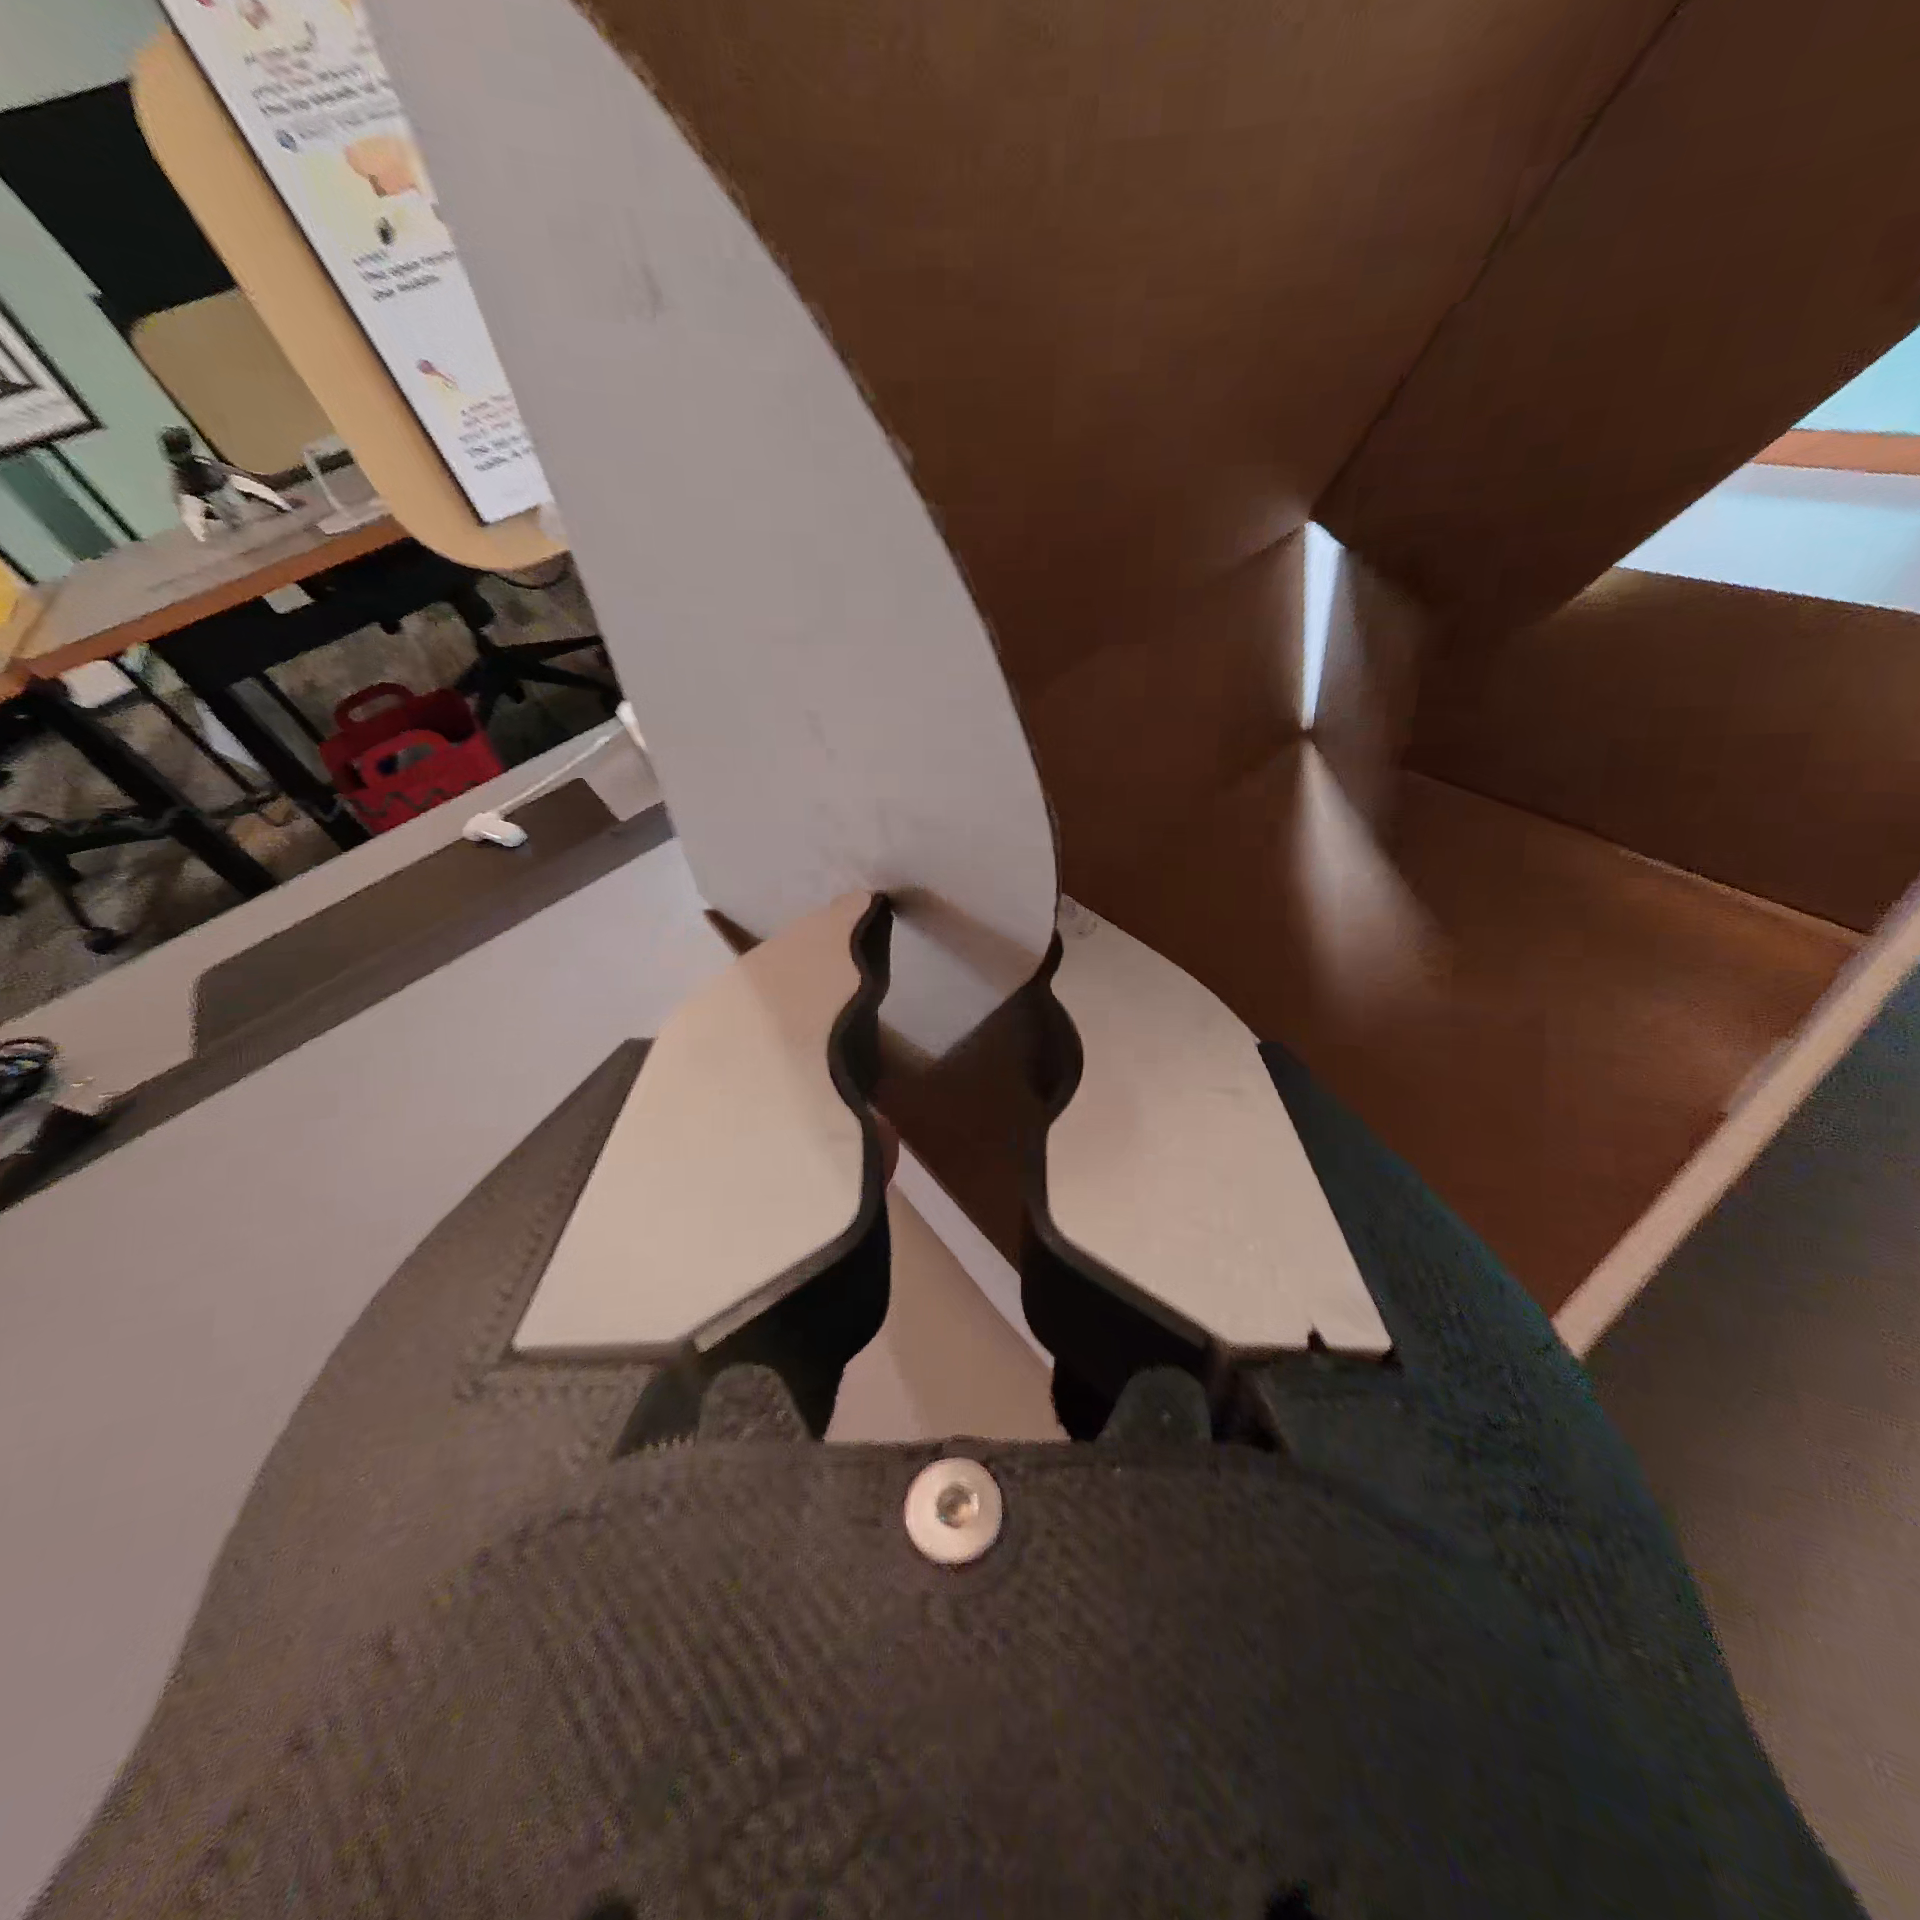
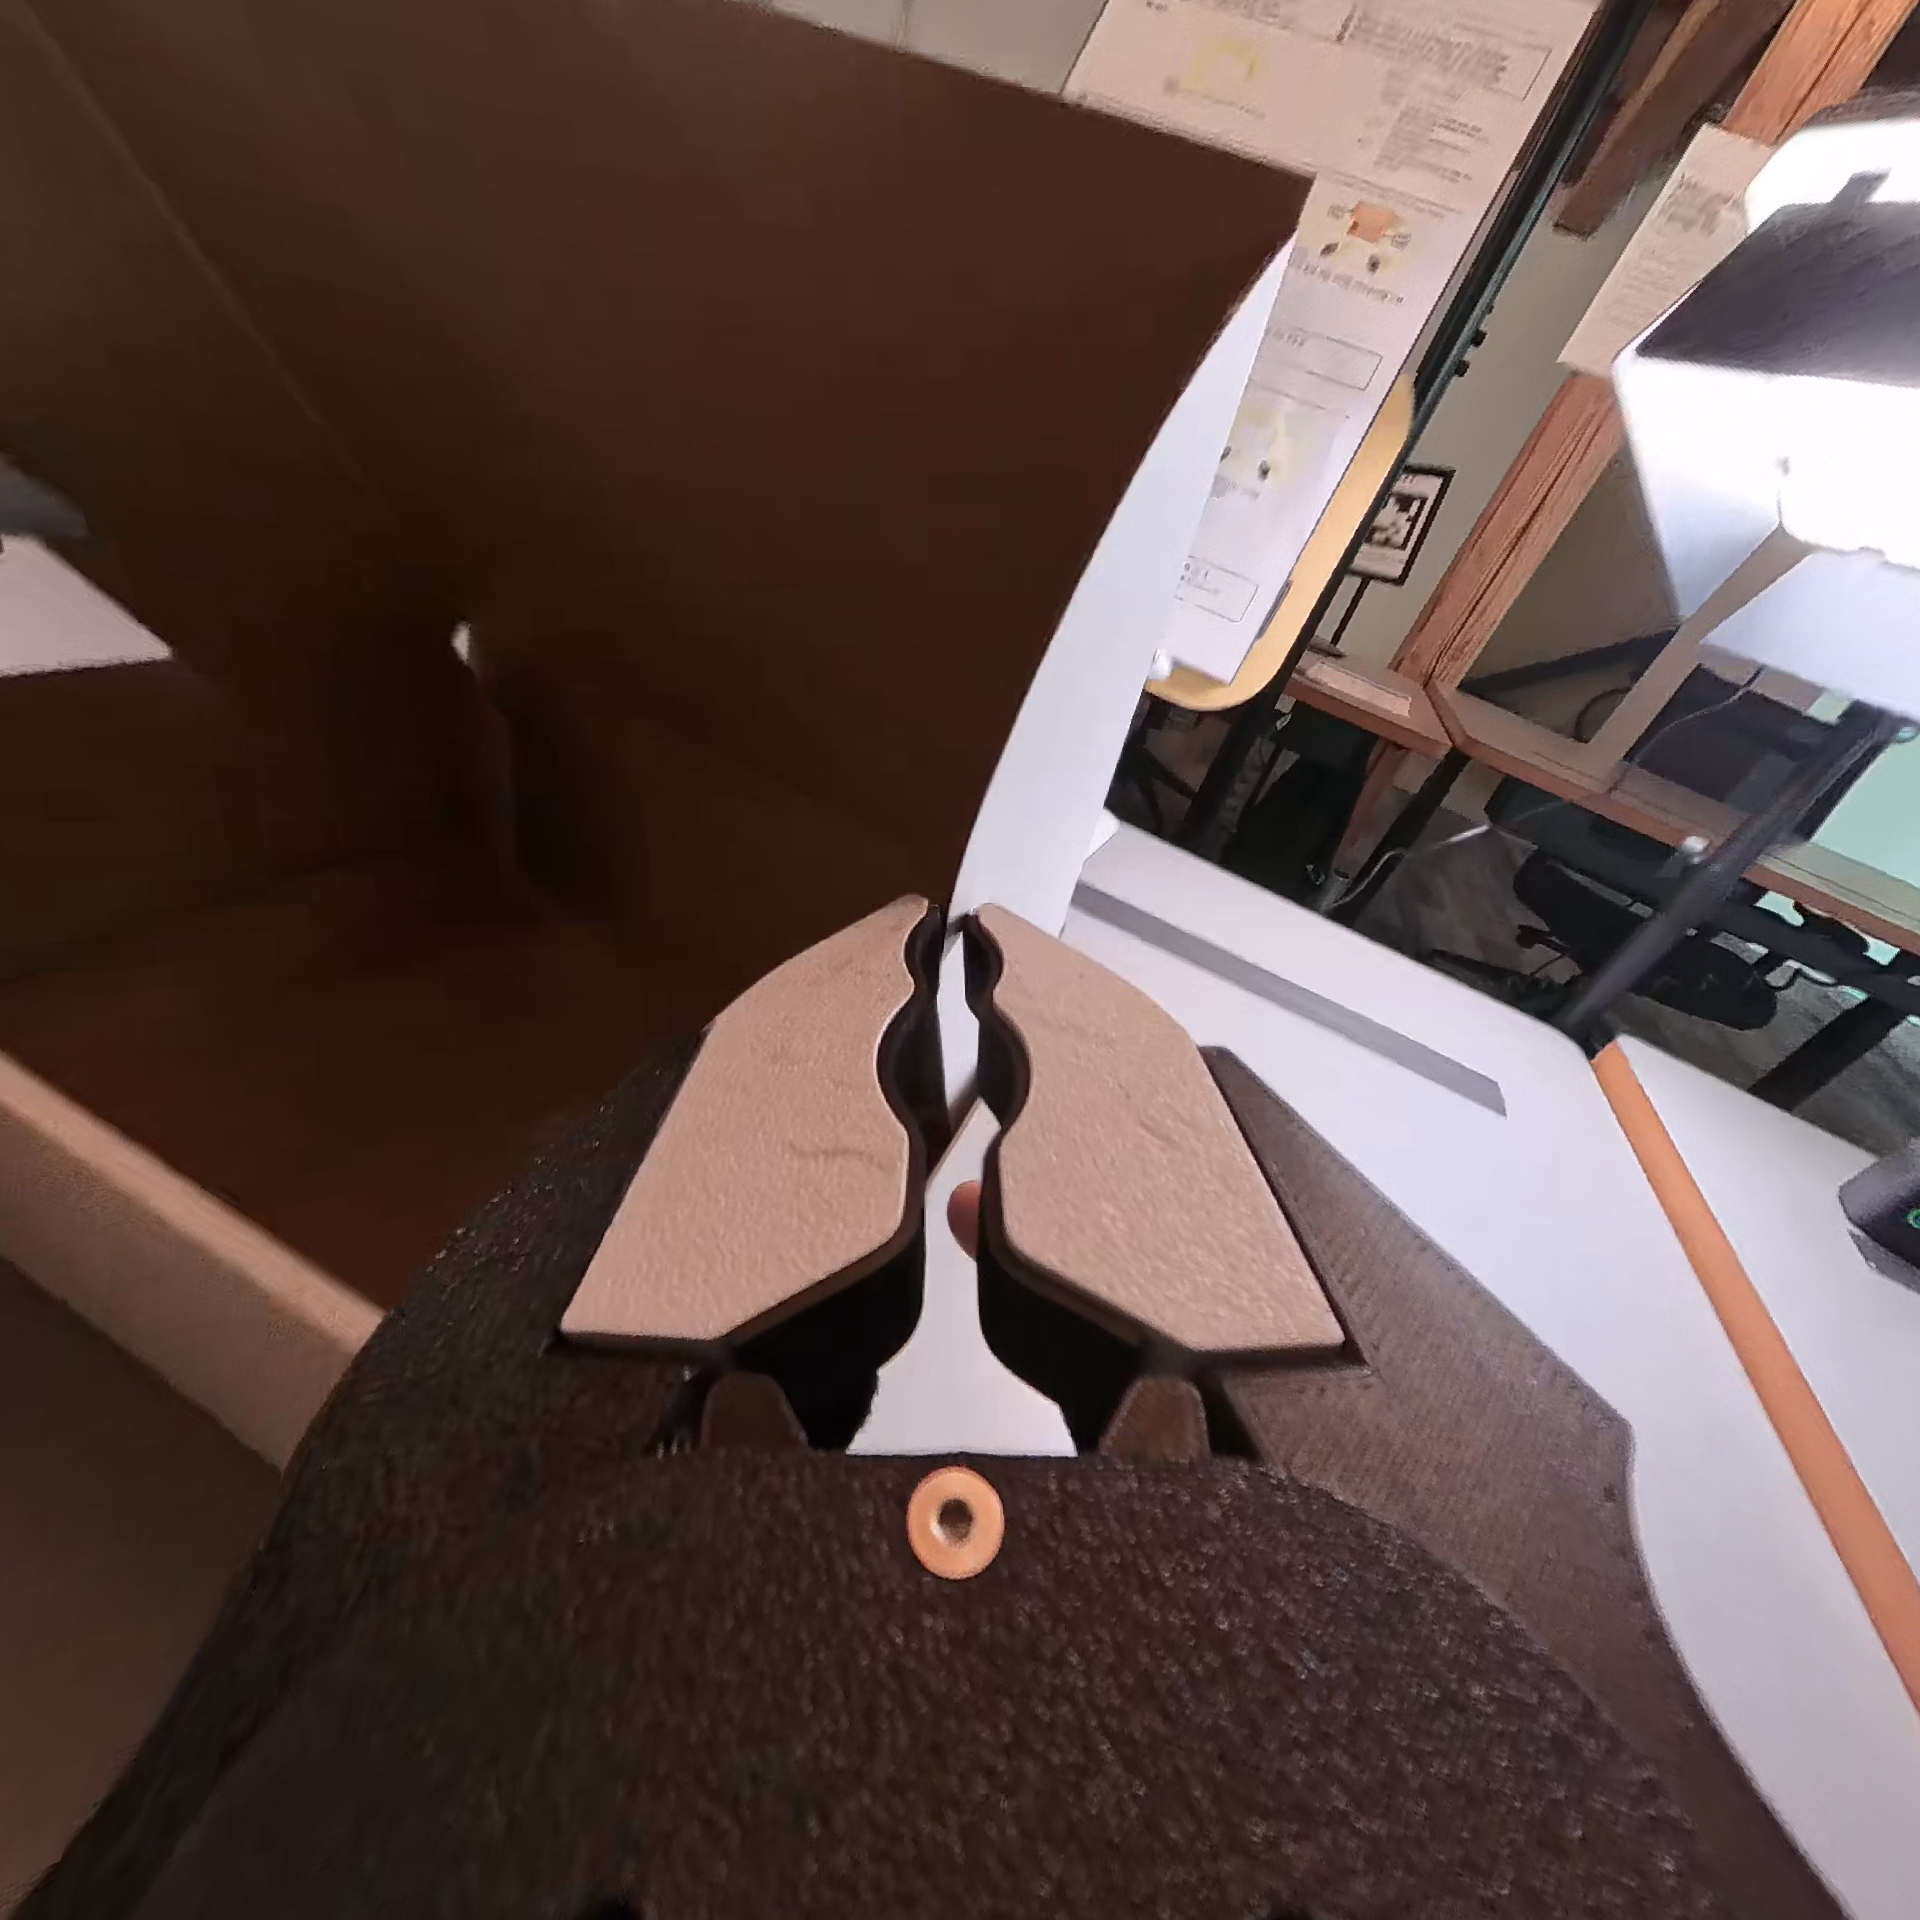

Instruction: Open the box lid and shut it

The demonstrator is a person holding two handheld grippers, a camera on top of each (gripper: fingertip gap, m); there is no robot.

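Observation:
A cardboard box, white outside and brown inside, stands open on the table. Its raised lid (image 1: 1143, 364) fills the top of the left wrist view, above the empty inside of the box (image 1: 1507, 987). My left gripper (image 1: 961, 935) is shut on the lower corner of the lid's white side flap (image 1: 727, 520). In the right wrist view the lid (image 2: 727, 468) stands up over the box's inside (image 2: 364, 987). My right gripper (image 2: 948, 920) is shut on the thin edge of the other white side flap (image 2: 1091, 623). The box's front wall (image 2: 156, 1195) is at lower left.
The box sits on a grey table (image 1: 312, 1143) with an orange edge (image 2: 1714, 1247). A dark device (image 2: 1886, 1216) lies at the table's far right. Beyond are desks (image 1: 208, 582), a red basket (image 1: 410, 753) on the floor, a poster board (image 1: 395, 260) and an office chair (image 2: 1662, 935).

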